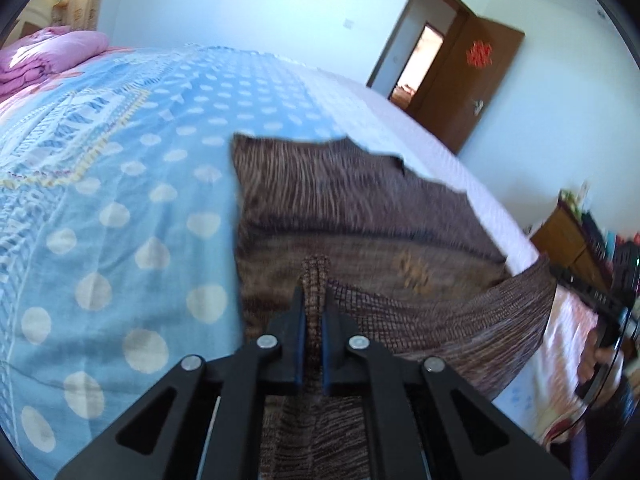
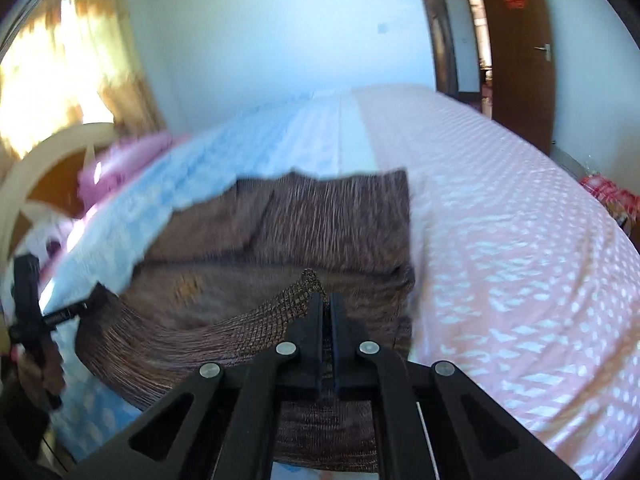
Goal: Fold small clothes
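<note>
Both grippers tilt downward over the bed (image 1: 120,208). The left gripper (image 1: 314,300) has its jaws pinched narrow on a bunched near edge of the one brown knit garment (image 1: 352,200). The right gripper (image 2: 329,304) clamps another near corner of it the same way. Between the two grips the cloth sags; its far part lies flat on the bed. One pink quilt (image 1: 44,60) sits at the bed's far end, and one brown door (image 1: 468,84) stands beyond the bed.
</note>
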